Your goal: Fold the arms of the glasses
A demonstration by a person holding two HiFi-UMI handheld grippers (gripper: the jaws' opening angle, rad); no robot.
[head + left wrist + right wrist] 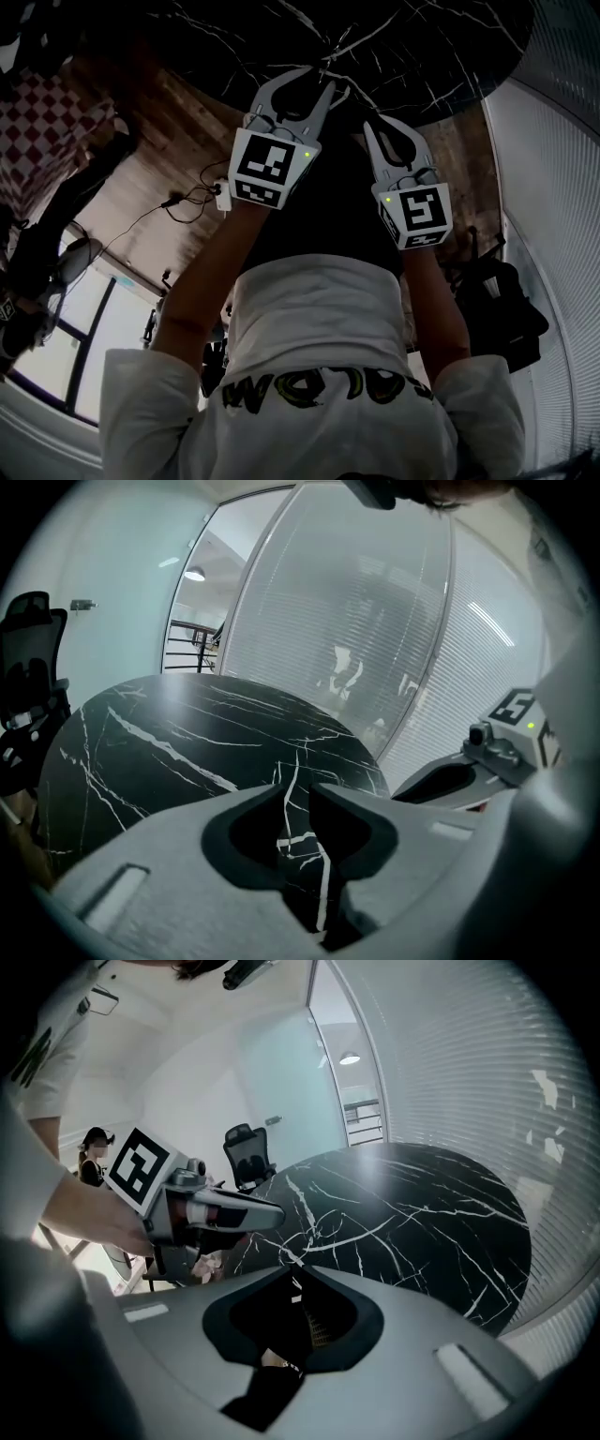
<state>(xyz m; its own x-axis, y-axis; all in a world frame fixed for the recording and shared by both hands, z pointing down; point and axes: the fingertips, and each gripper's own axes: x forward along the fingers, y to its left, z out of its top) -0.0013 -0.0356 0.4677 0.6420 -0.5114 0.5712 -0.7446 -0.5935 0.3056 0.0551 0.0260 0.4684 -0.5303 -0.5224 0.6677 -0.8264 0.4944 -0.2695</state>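
Observation:
I cannot make out the glasses in any view. A round black marble table (422,56) with white veins lies ahead of both grippers. My left gripper (321,80) hangs over the table's near edge. Its jaws stand a little apart, and only the tabletop (187,733) shows through the gap at the left gripper (297,787). My right gripper (384,124) is beside it, slightly nearer to me. In its own view the right gripper (292,1271) has a narrow slit between the tips, with nothing in it. Each gripper appears in the other's view: the right gripper (469,780) and the left gripper (234,1213).
A curved glass wall with blinds (375,621) runs behind the table. A black office chair (248,1152) stands at the table's far side. Cables (202,197) lie on the wooden floor (141,169) at the left and a dark bag (506,309) at the right. A person (94,1152) stands in the background.

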